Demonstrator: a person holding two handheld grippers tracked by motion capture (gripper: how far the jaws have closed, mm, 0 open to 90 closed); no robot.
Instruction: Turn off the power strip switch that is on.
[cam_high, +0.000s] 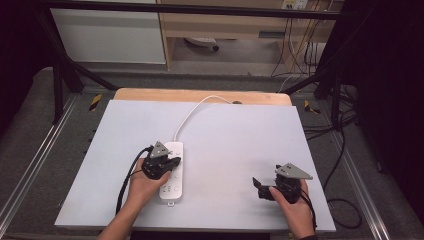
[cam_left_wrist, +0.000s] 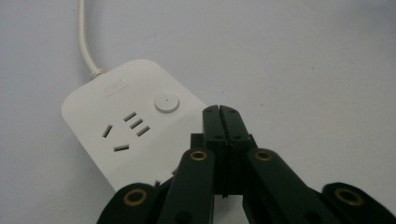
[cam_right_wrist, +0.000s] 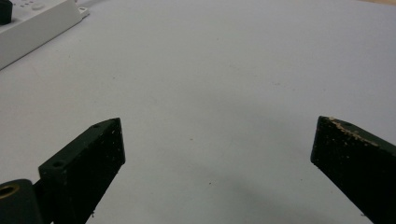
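Power strip (cam_high: 171, 172): flat on desk (cam_high: 225, 140), cord (cam_high: 192, 112) running to far edge.
Left gripper (cam_left_wrist: 219, 112): fingers pressed together, just beside round button (cam_left_wrist: 166, 102).
Right gripper (cam_right_wrist: 217, 140): fingers spread, well right of strip.
Step, judged: press button squarely, straight down, avoiding sockets.

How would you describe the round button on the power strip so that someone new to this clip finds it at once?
Start at the pale grey table top and find the white power strip lying under the left gripper. At the end where its white cord enters sits the round button, just ahead of the gripper's closed fingers. It is the one raised circle; its neighbours are socket slots.
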